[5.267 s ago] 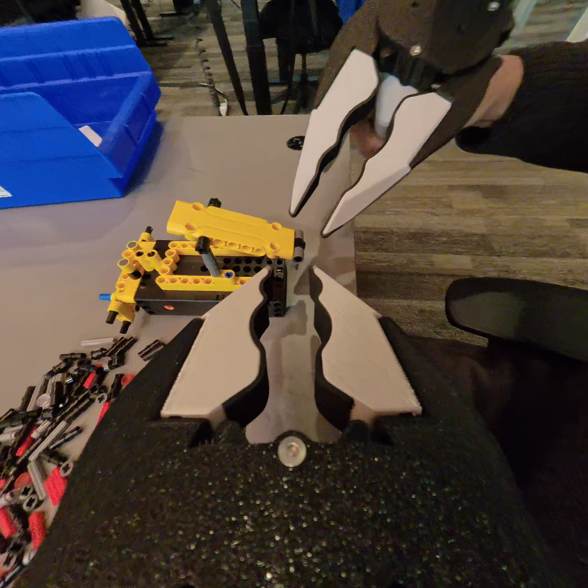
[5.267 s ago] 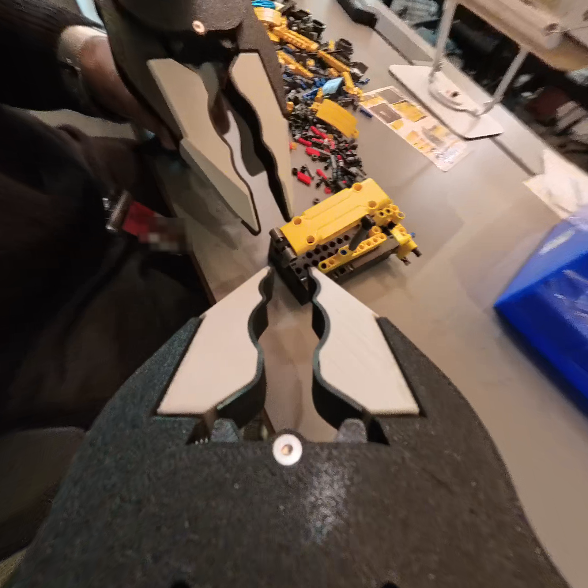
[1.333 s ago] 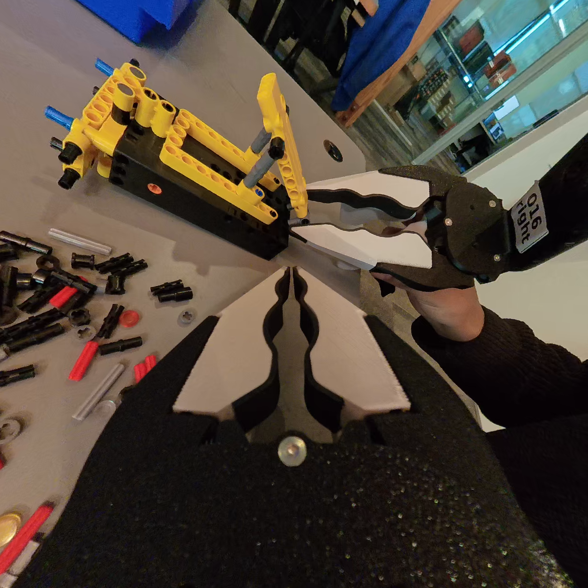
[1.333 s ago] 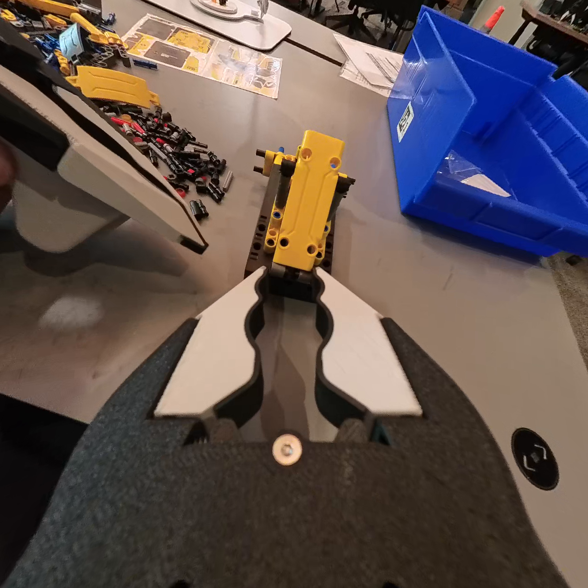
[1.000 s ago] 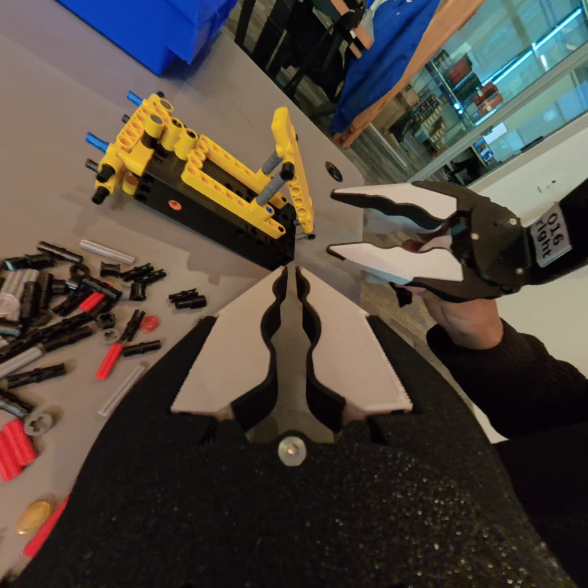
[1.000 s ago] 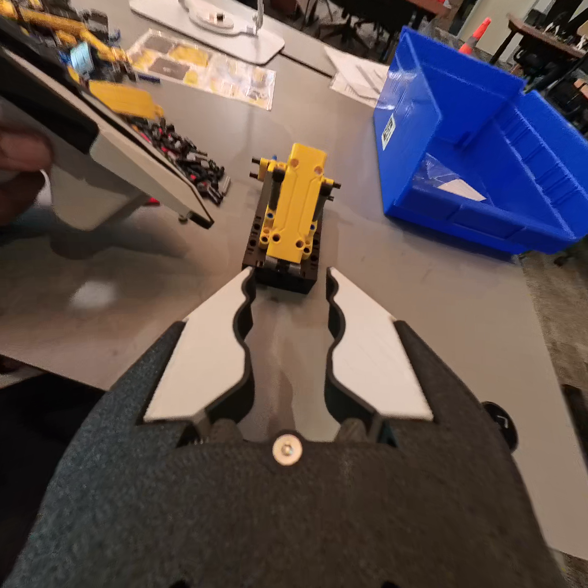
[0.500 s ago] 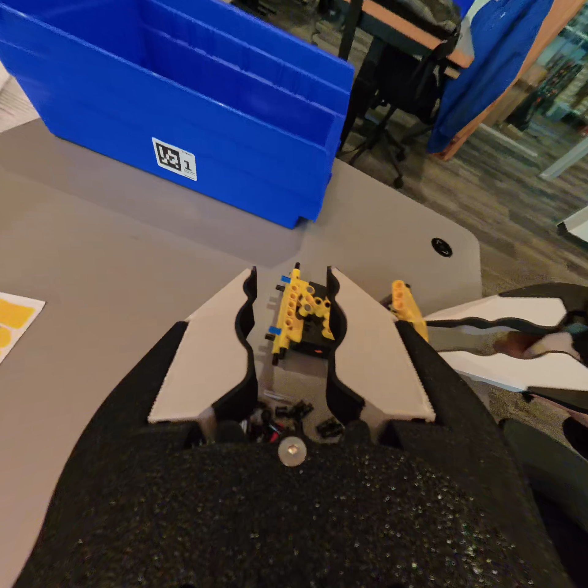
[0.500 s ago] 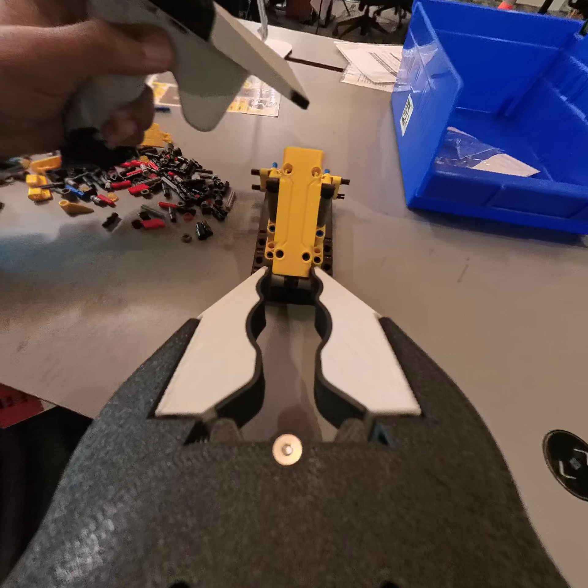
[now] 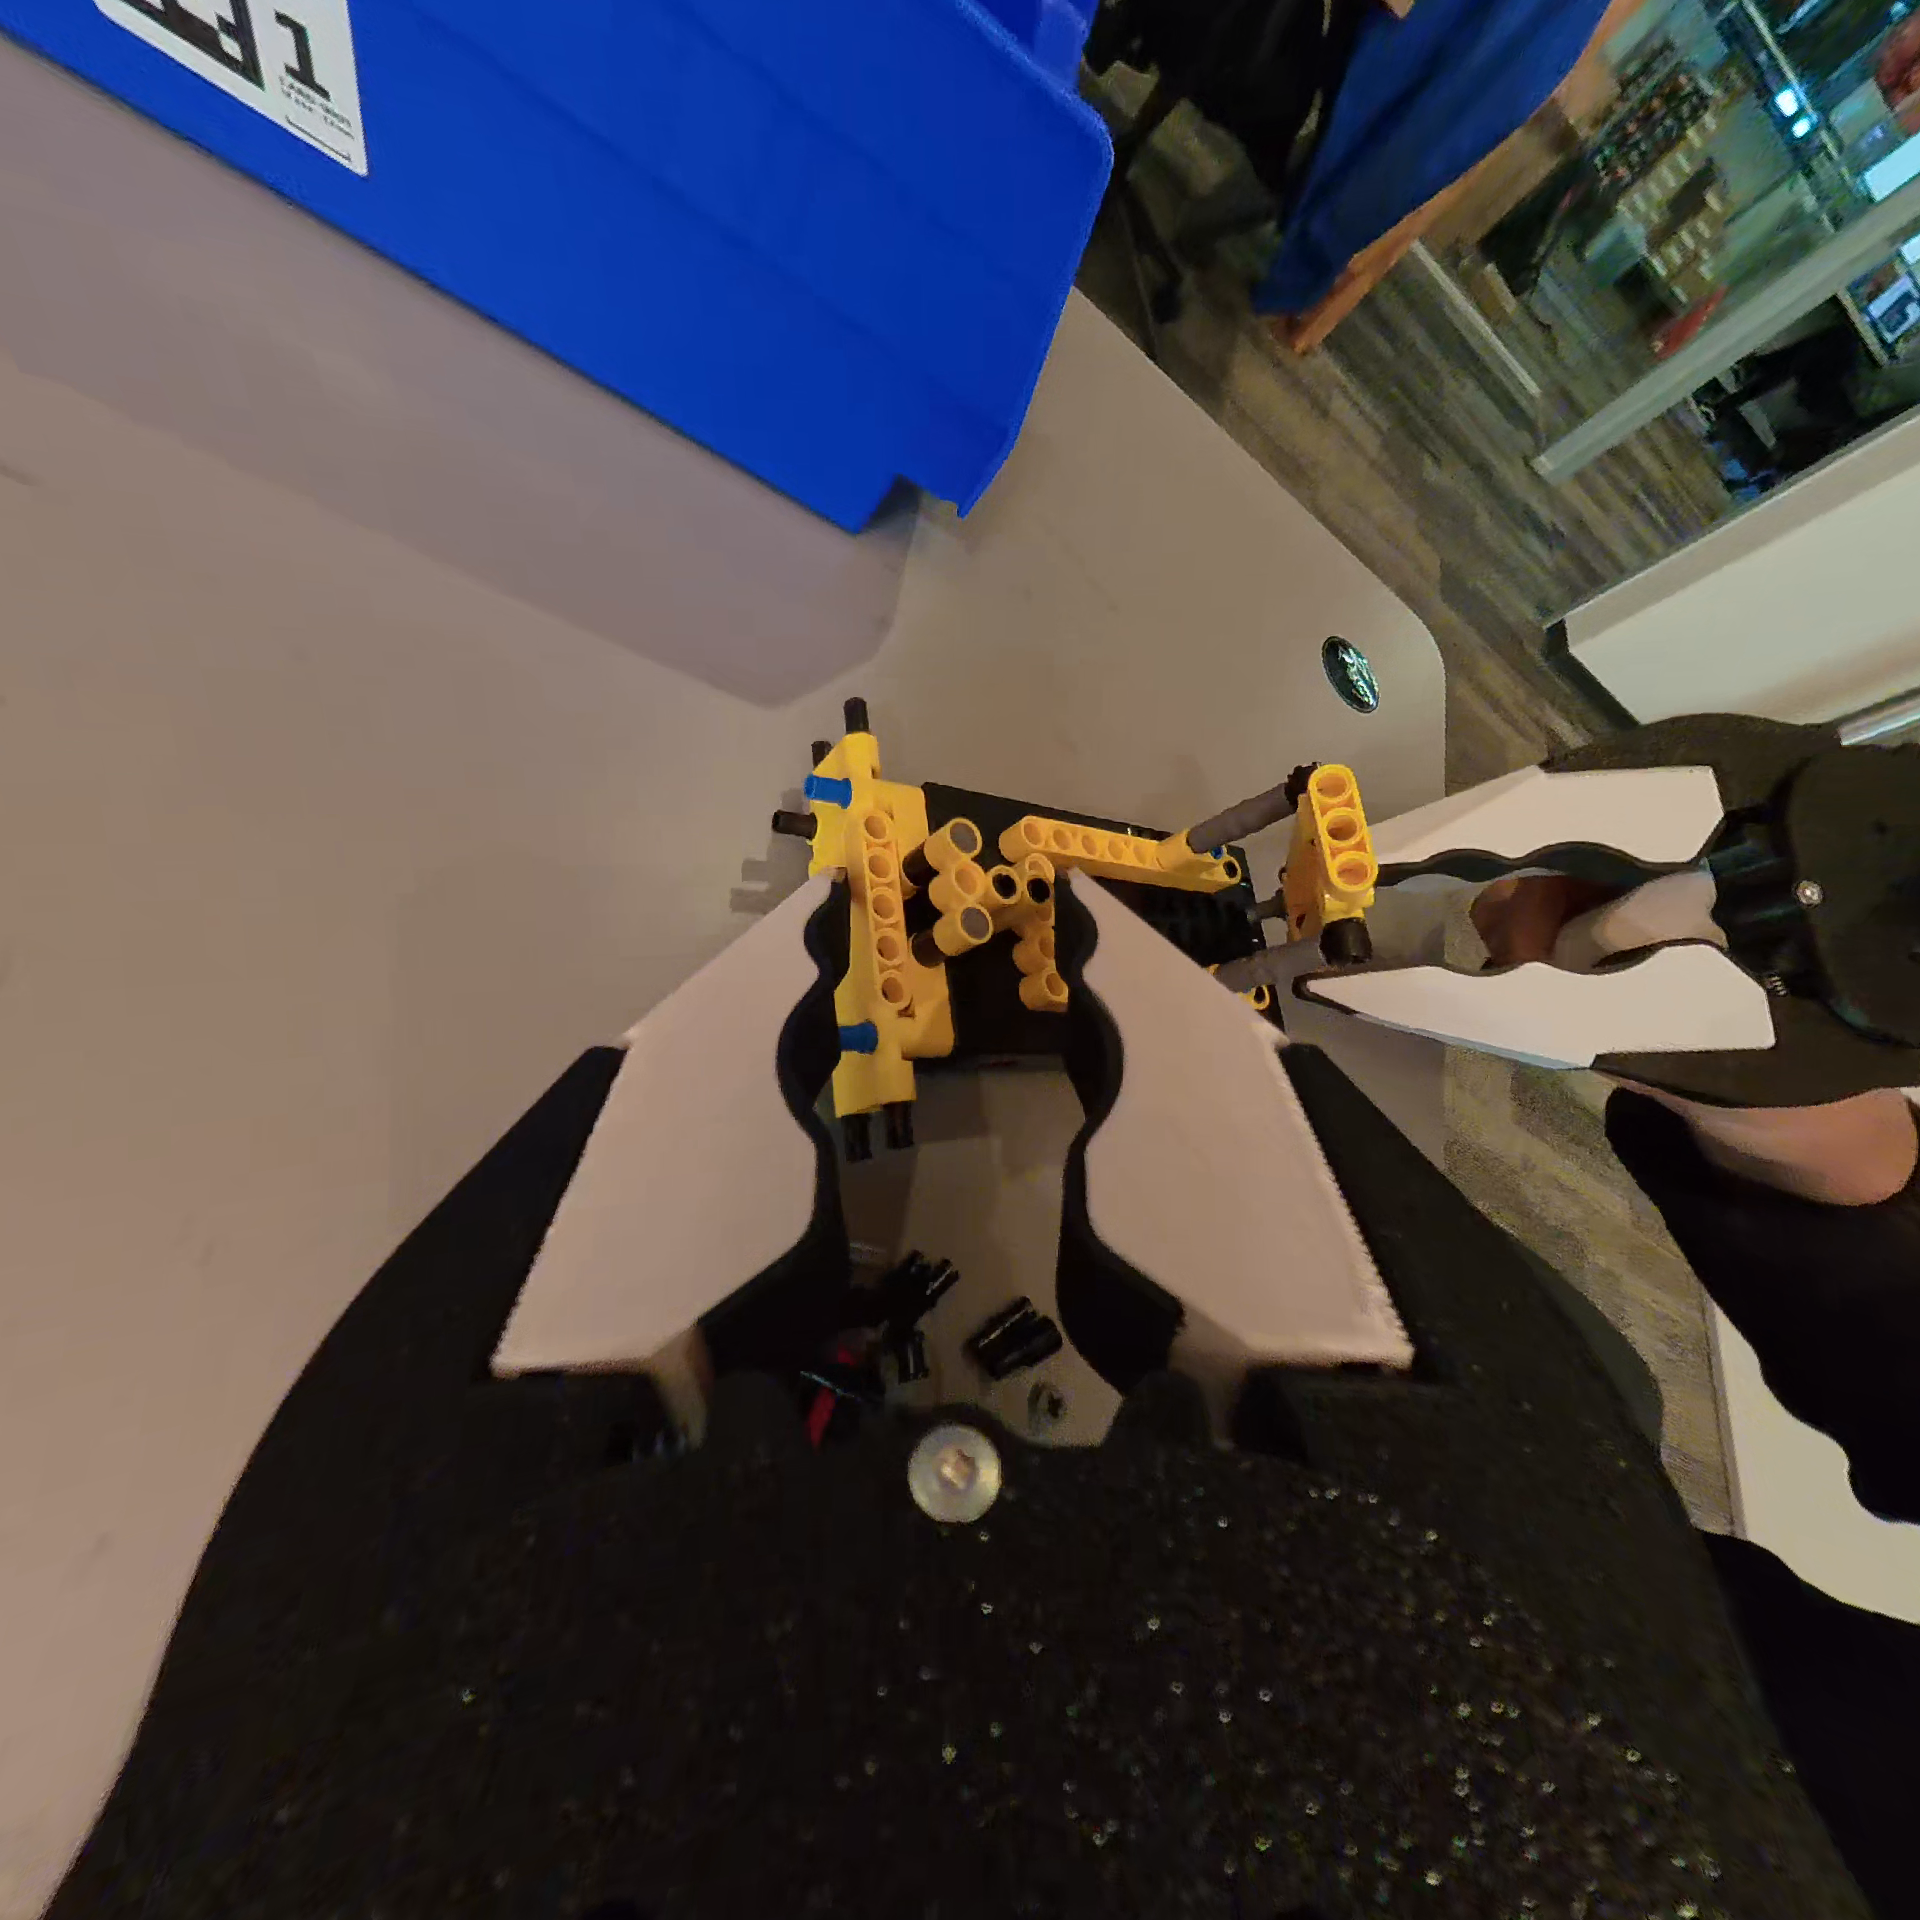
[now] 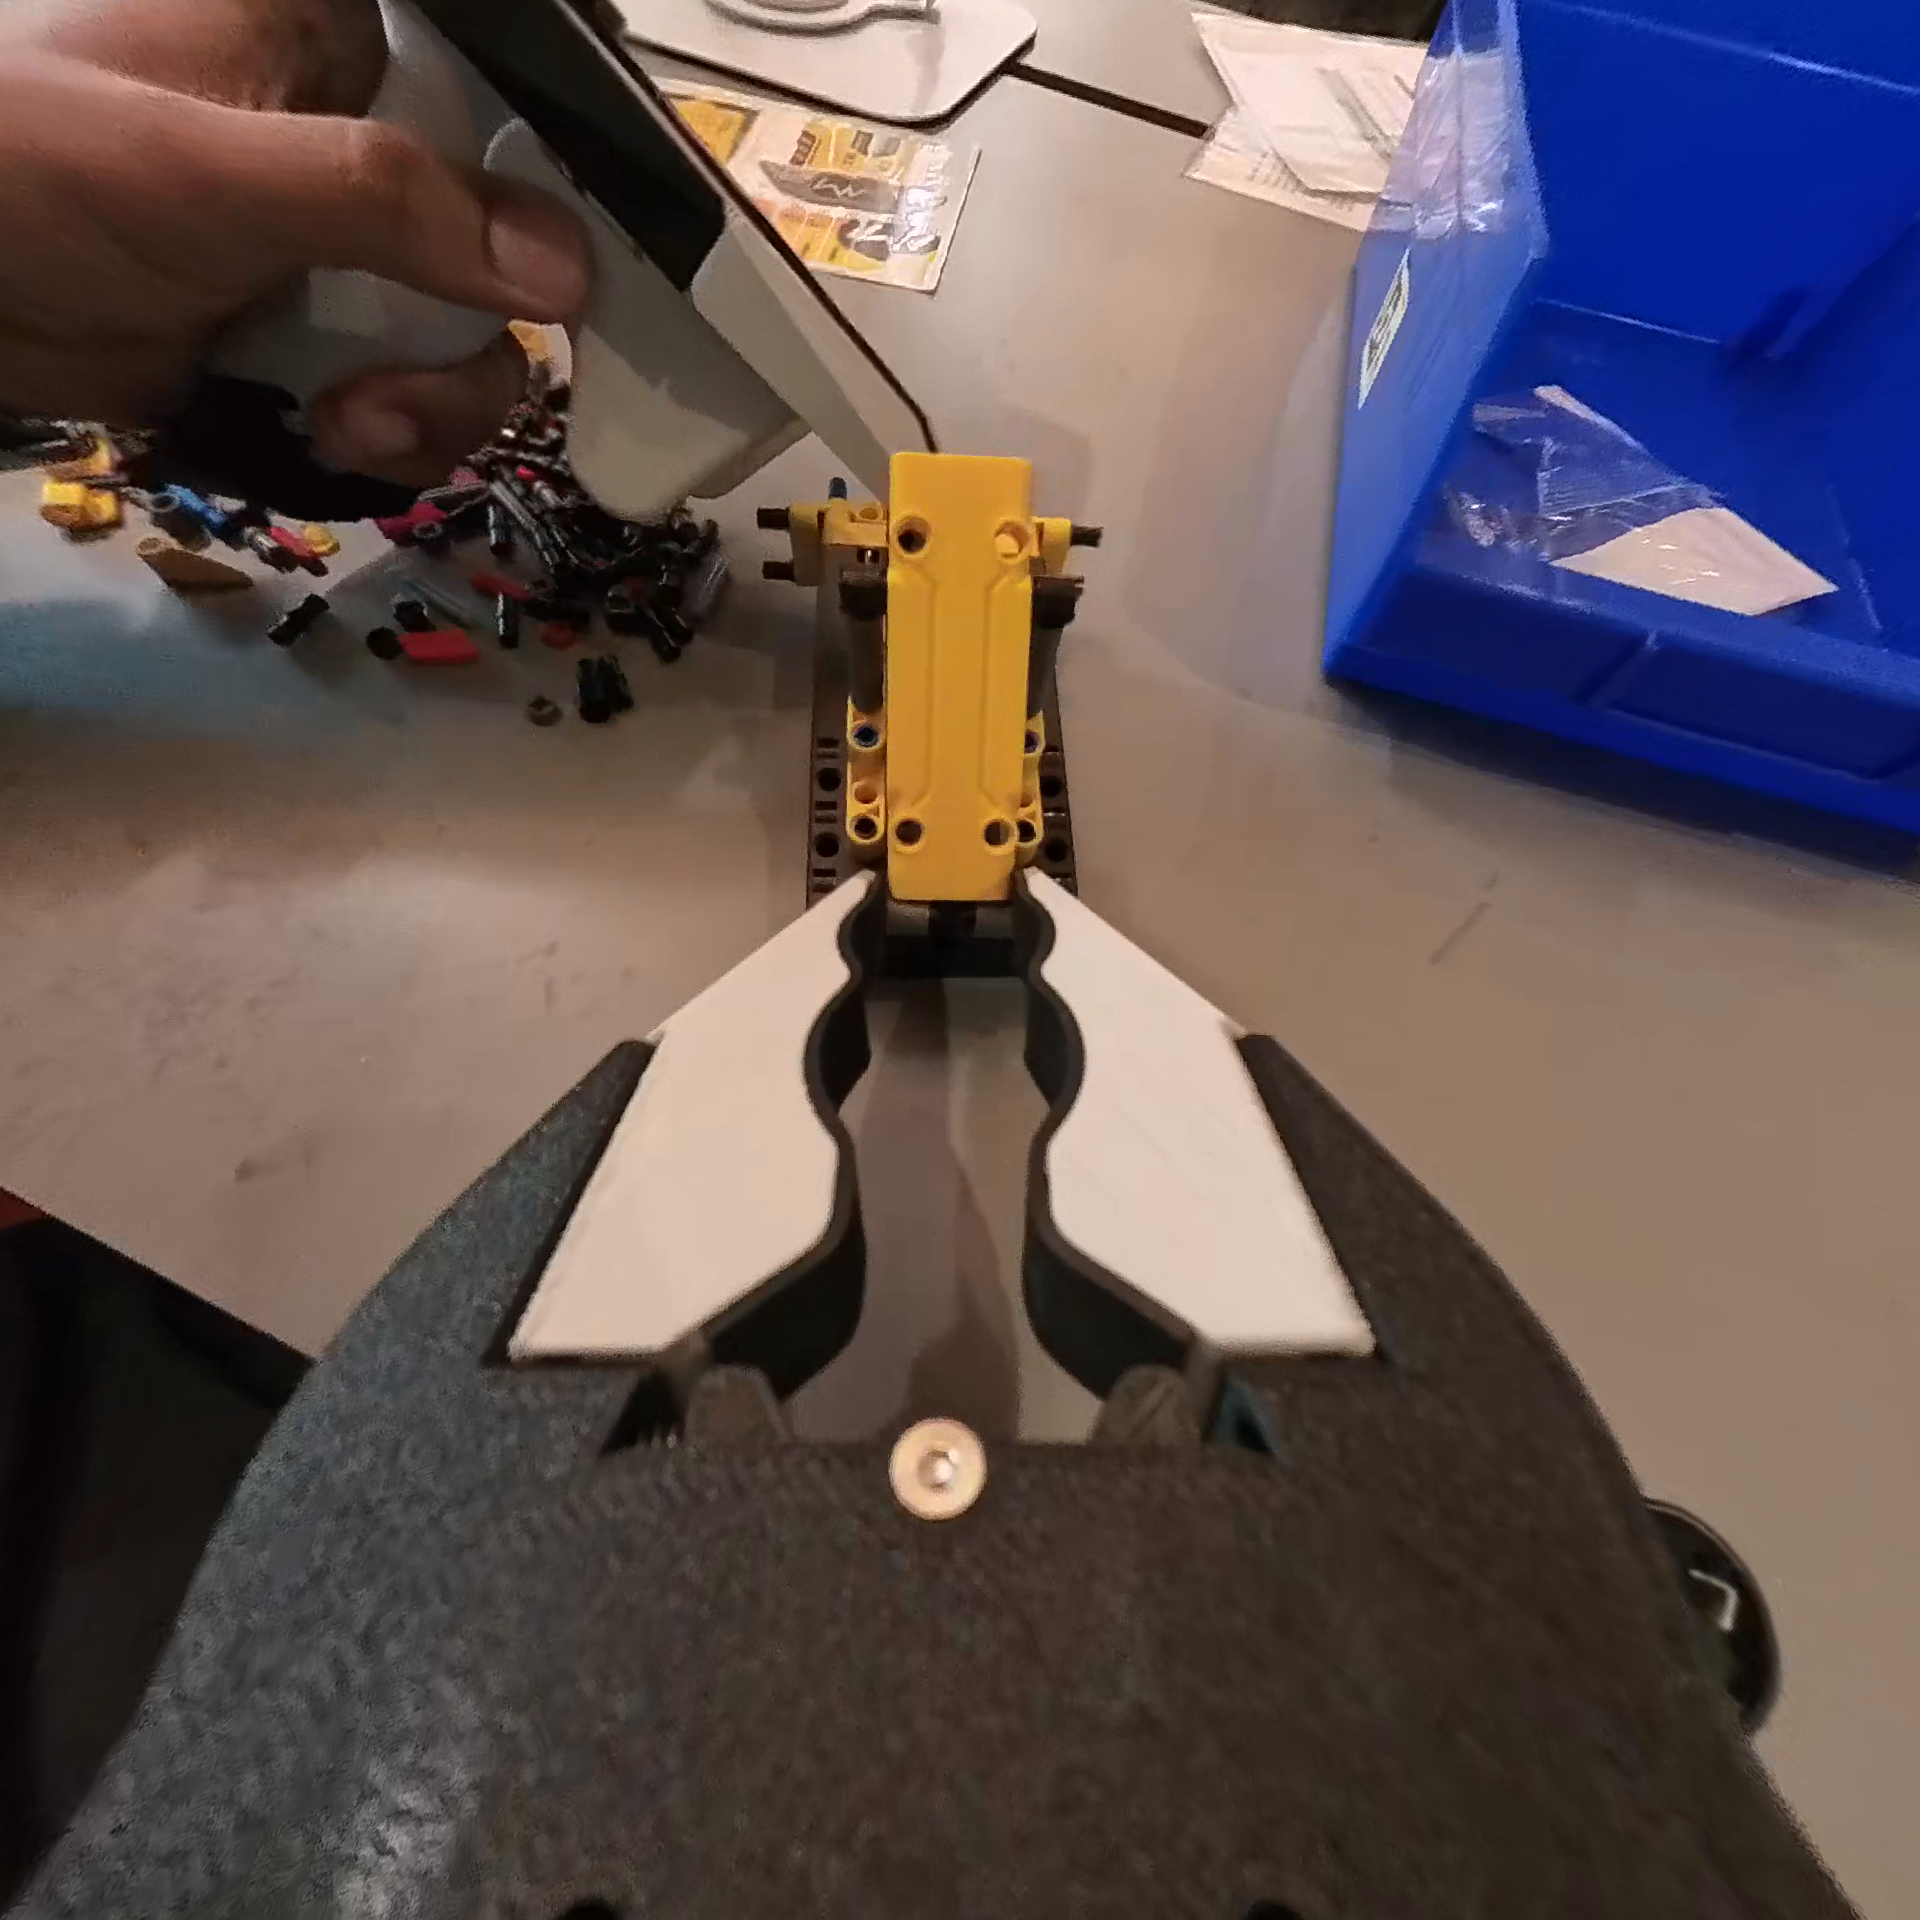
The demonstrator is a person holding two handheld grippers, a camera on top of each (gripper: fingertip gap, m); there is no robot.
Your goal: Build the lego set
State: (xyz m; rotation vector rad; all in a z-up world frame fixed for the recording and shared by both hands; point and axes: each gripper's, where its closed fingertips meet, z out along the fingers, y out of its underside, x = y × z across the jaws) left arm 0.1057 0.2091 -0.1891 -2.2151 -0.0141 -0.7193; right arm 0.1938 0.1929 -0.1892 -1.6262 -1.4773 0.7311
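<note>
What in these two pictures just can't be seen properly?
- Left wrist view: the blue bin runs off the top edge, so its inside is unseen.
- Left wrist view: the left gripper covers most small loose pins.
- Right wrist view: whether the right gripper touches the yellow-and-black brick model is unclear.

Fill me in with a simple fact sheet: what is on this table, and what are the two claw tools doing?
Surface: grey table
Main item: yellow and black plastic brick model
Left gripper: open, fingers on either side of the model's end
Right gripper: closed on the model's near end, below its yellow panel
Loose parts: pile of small black and red pins
Container: blue plastic bin
Paper: instruction sheet
</note>
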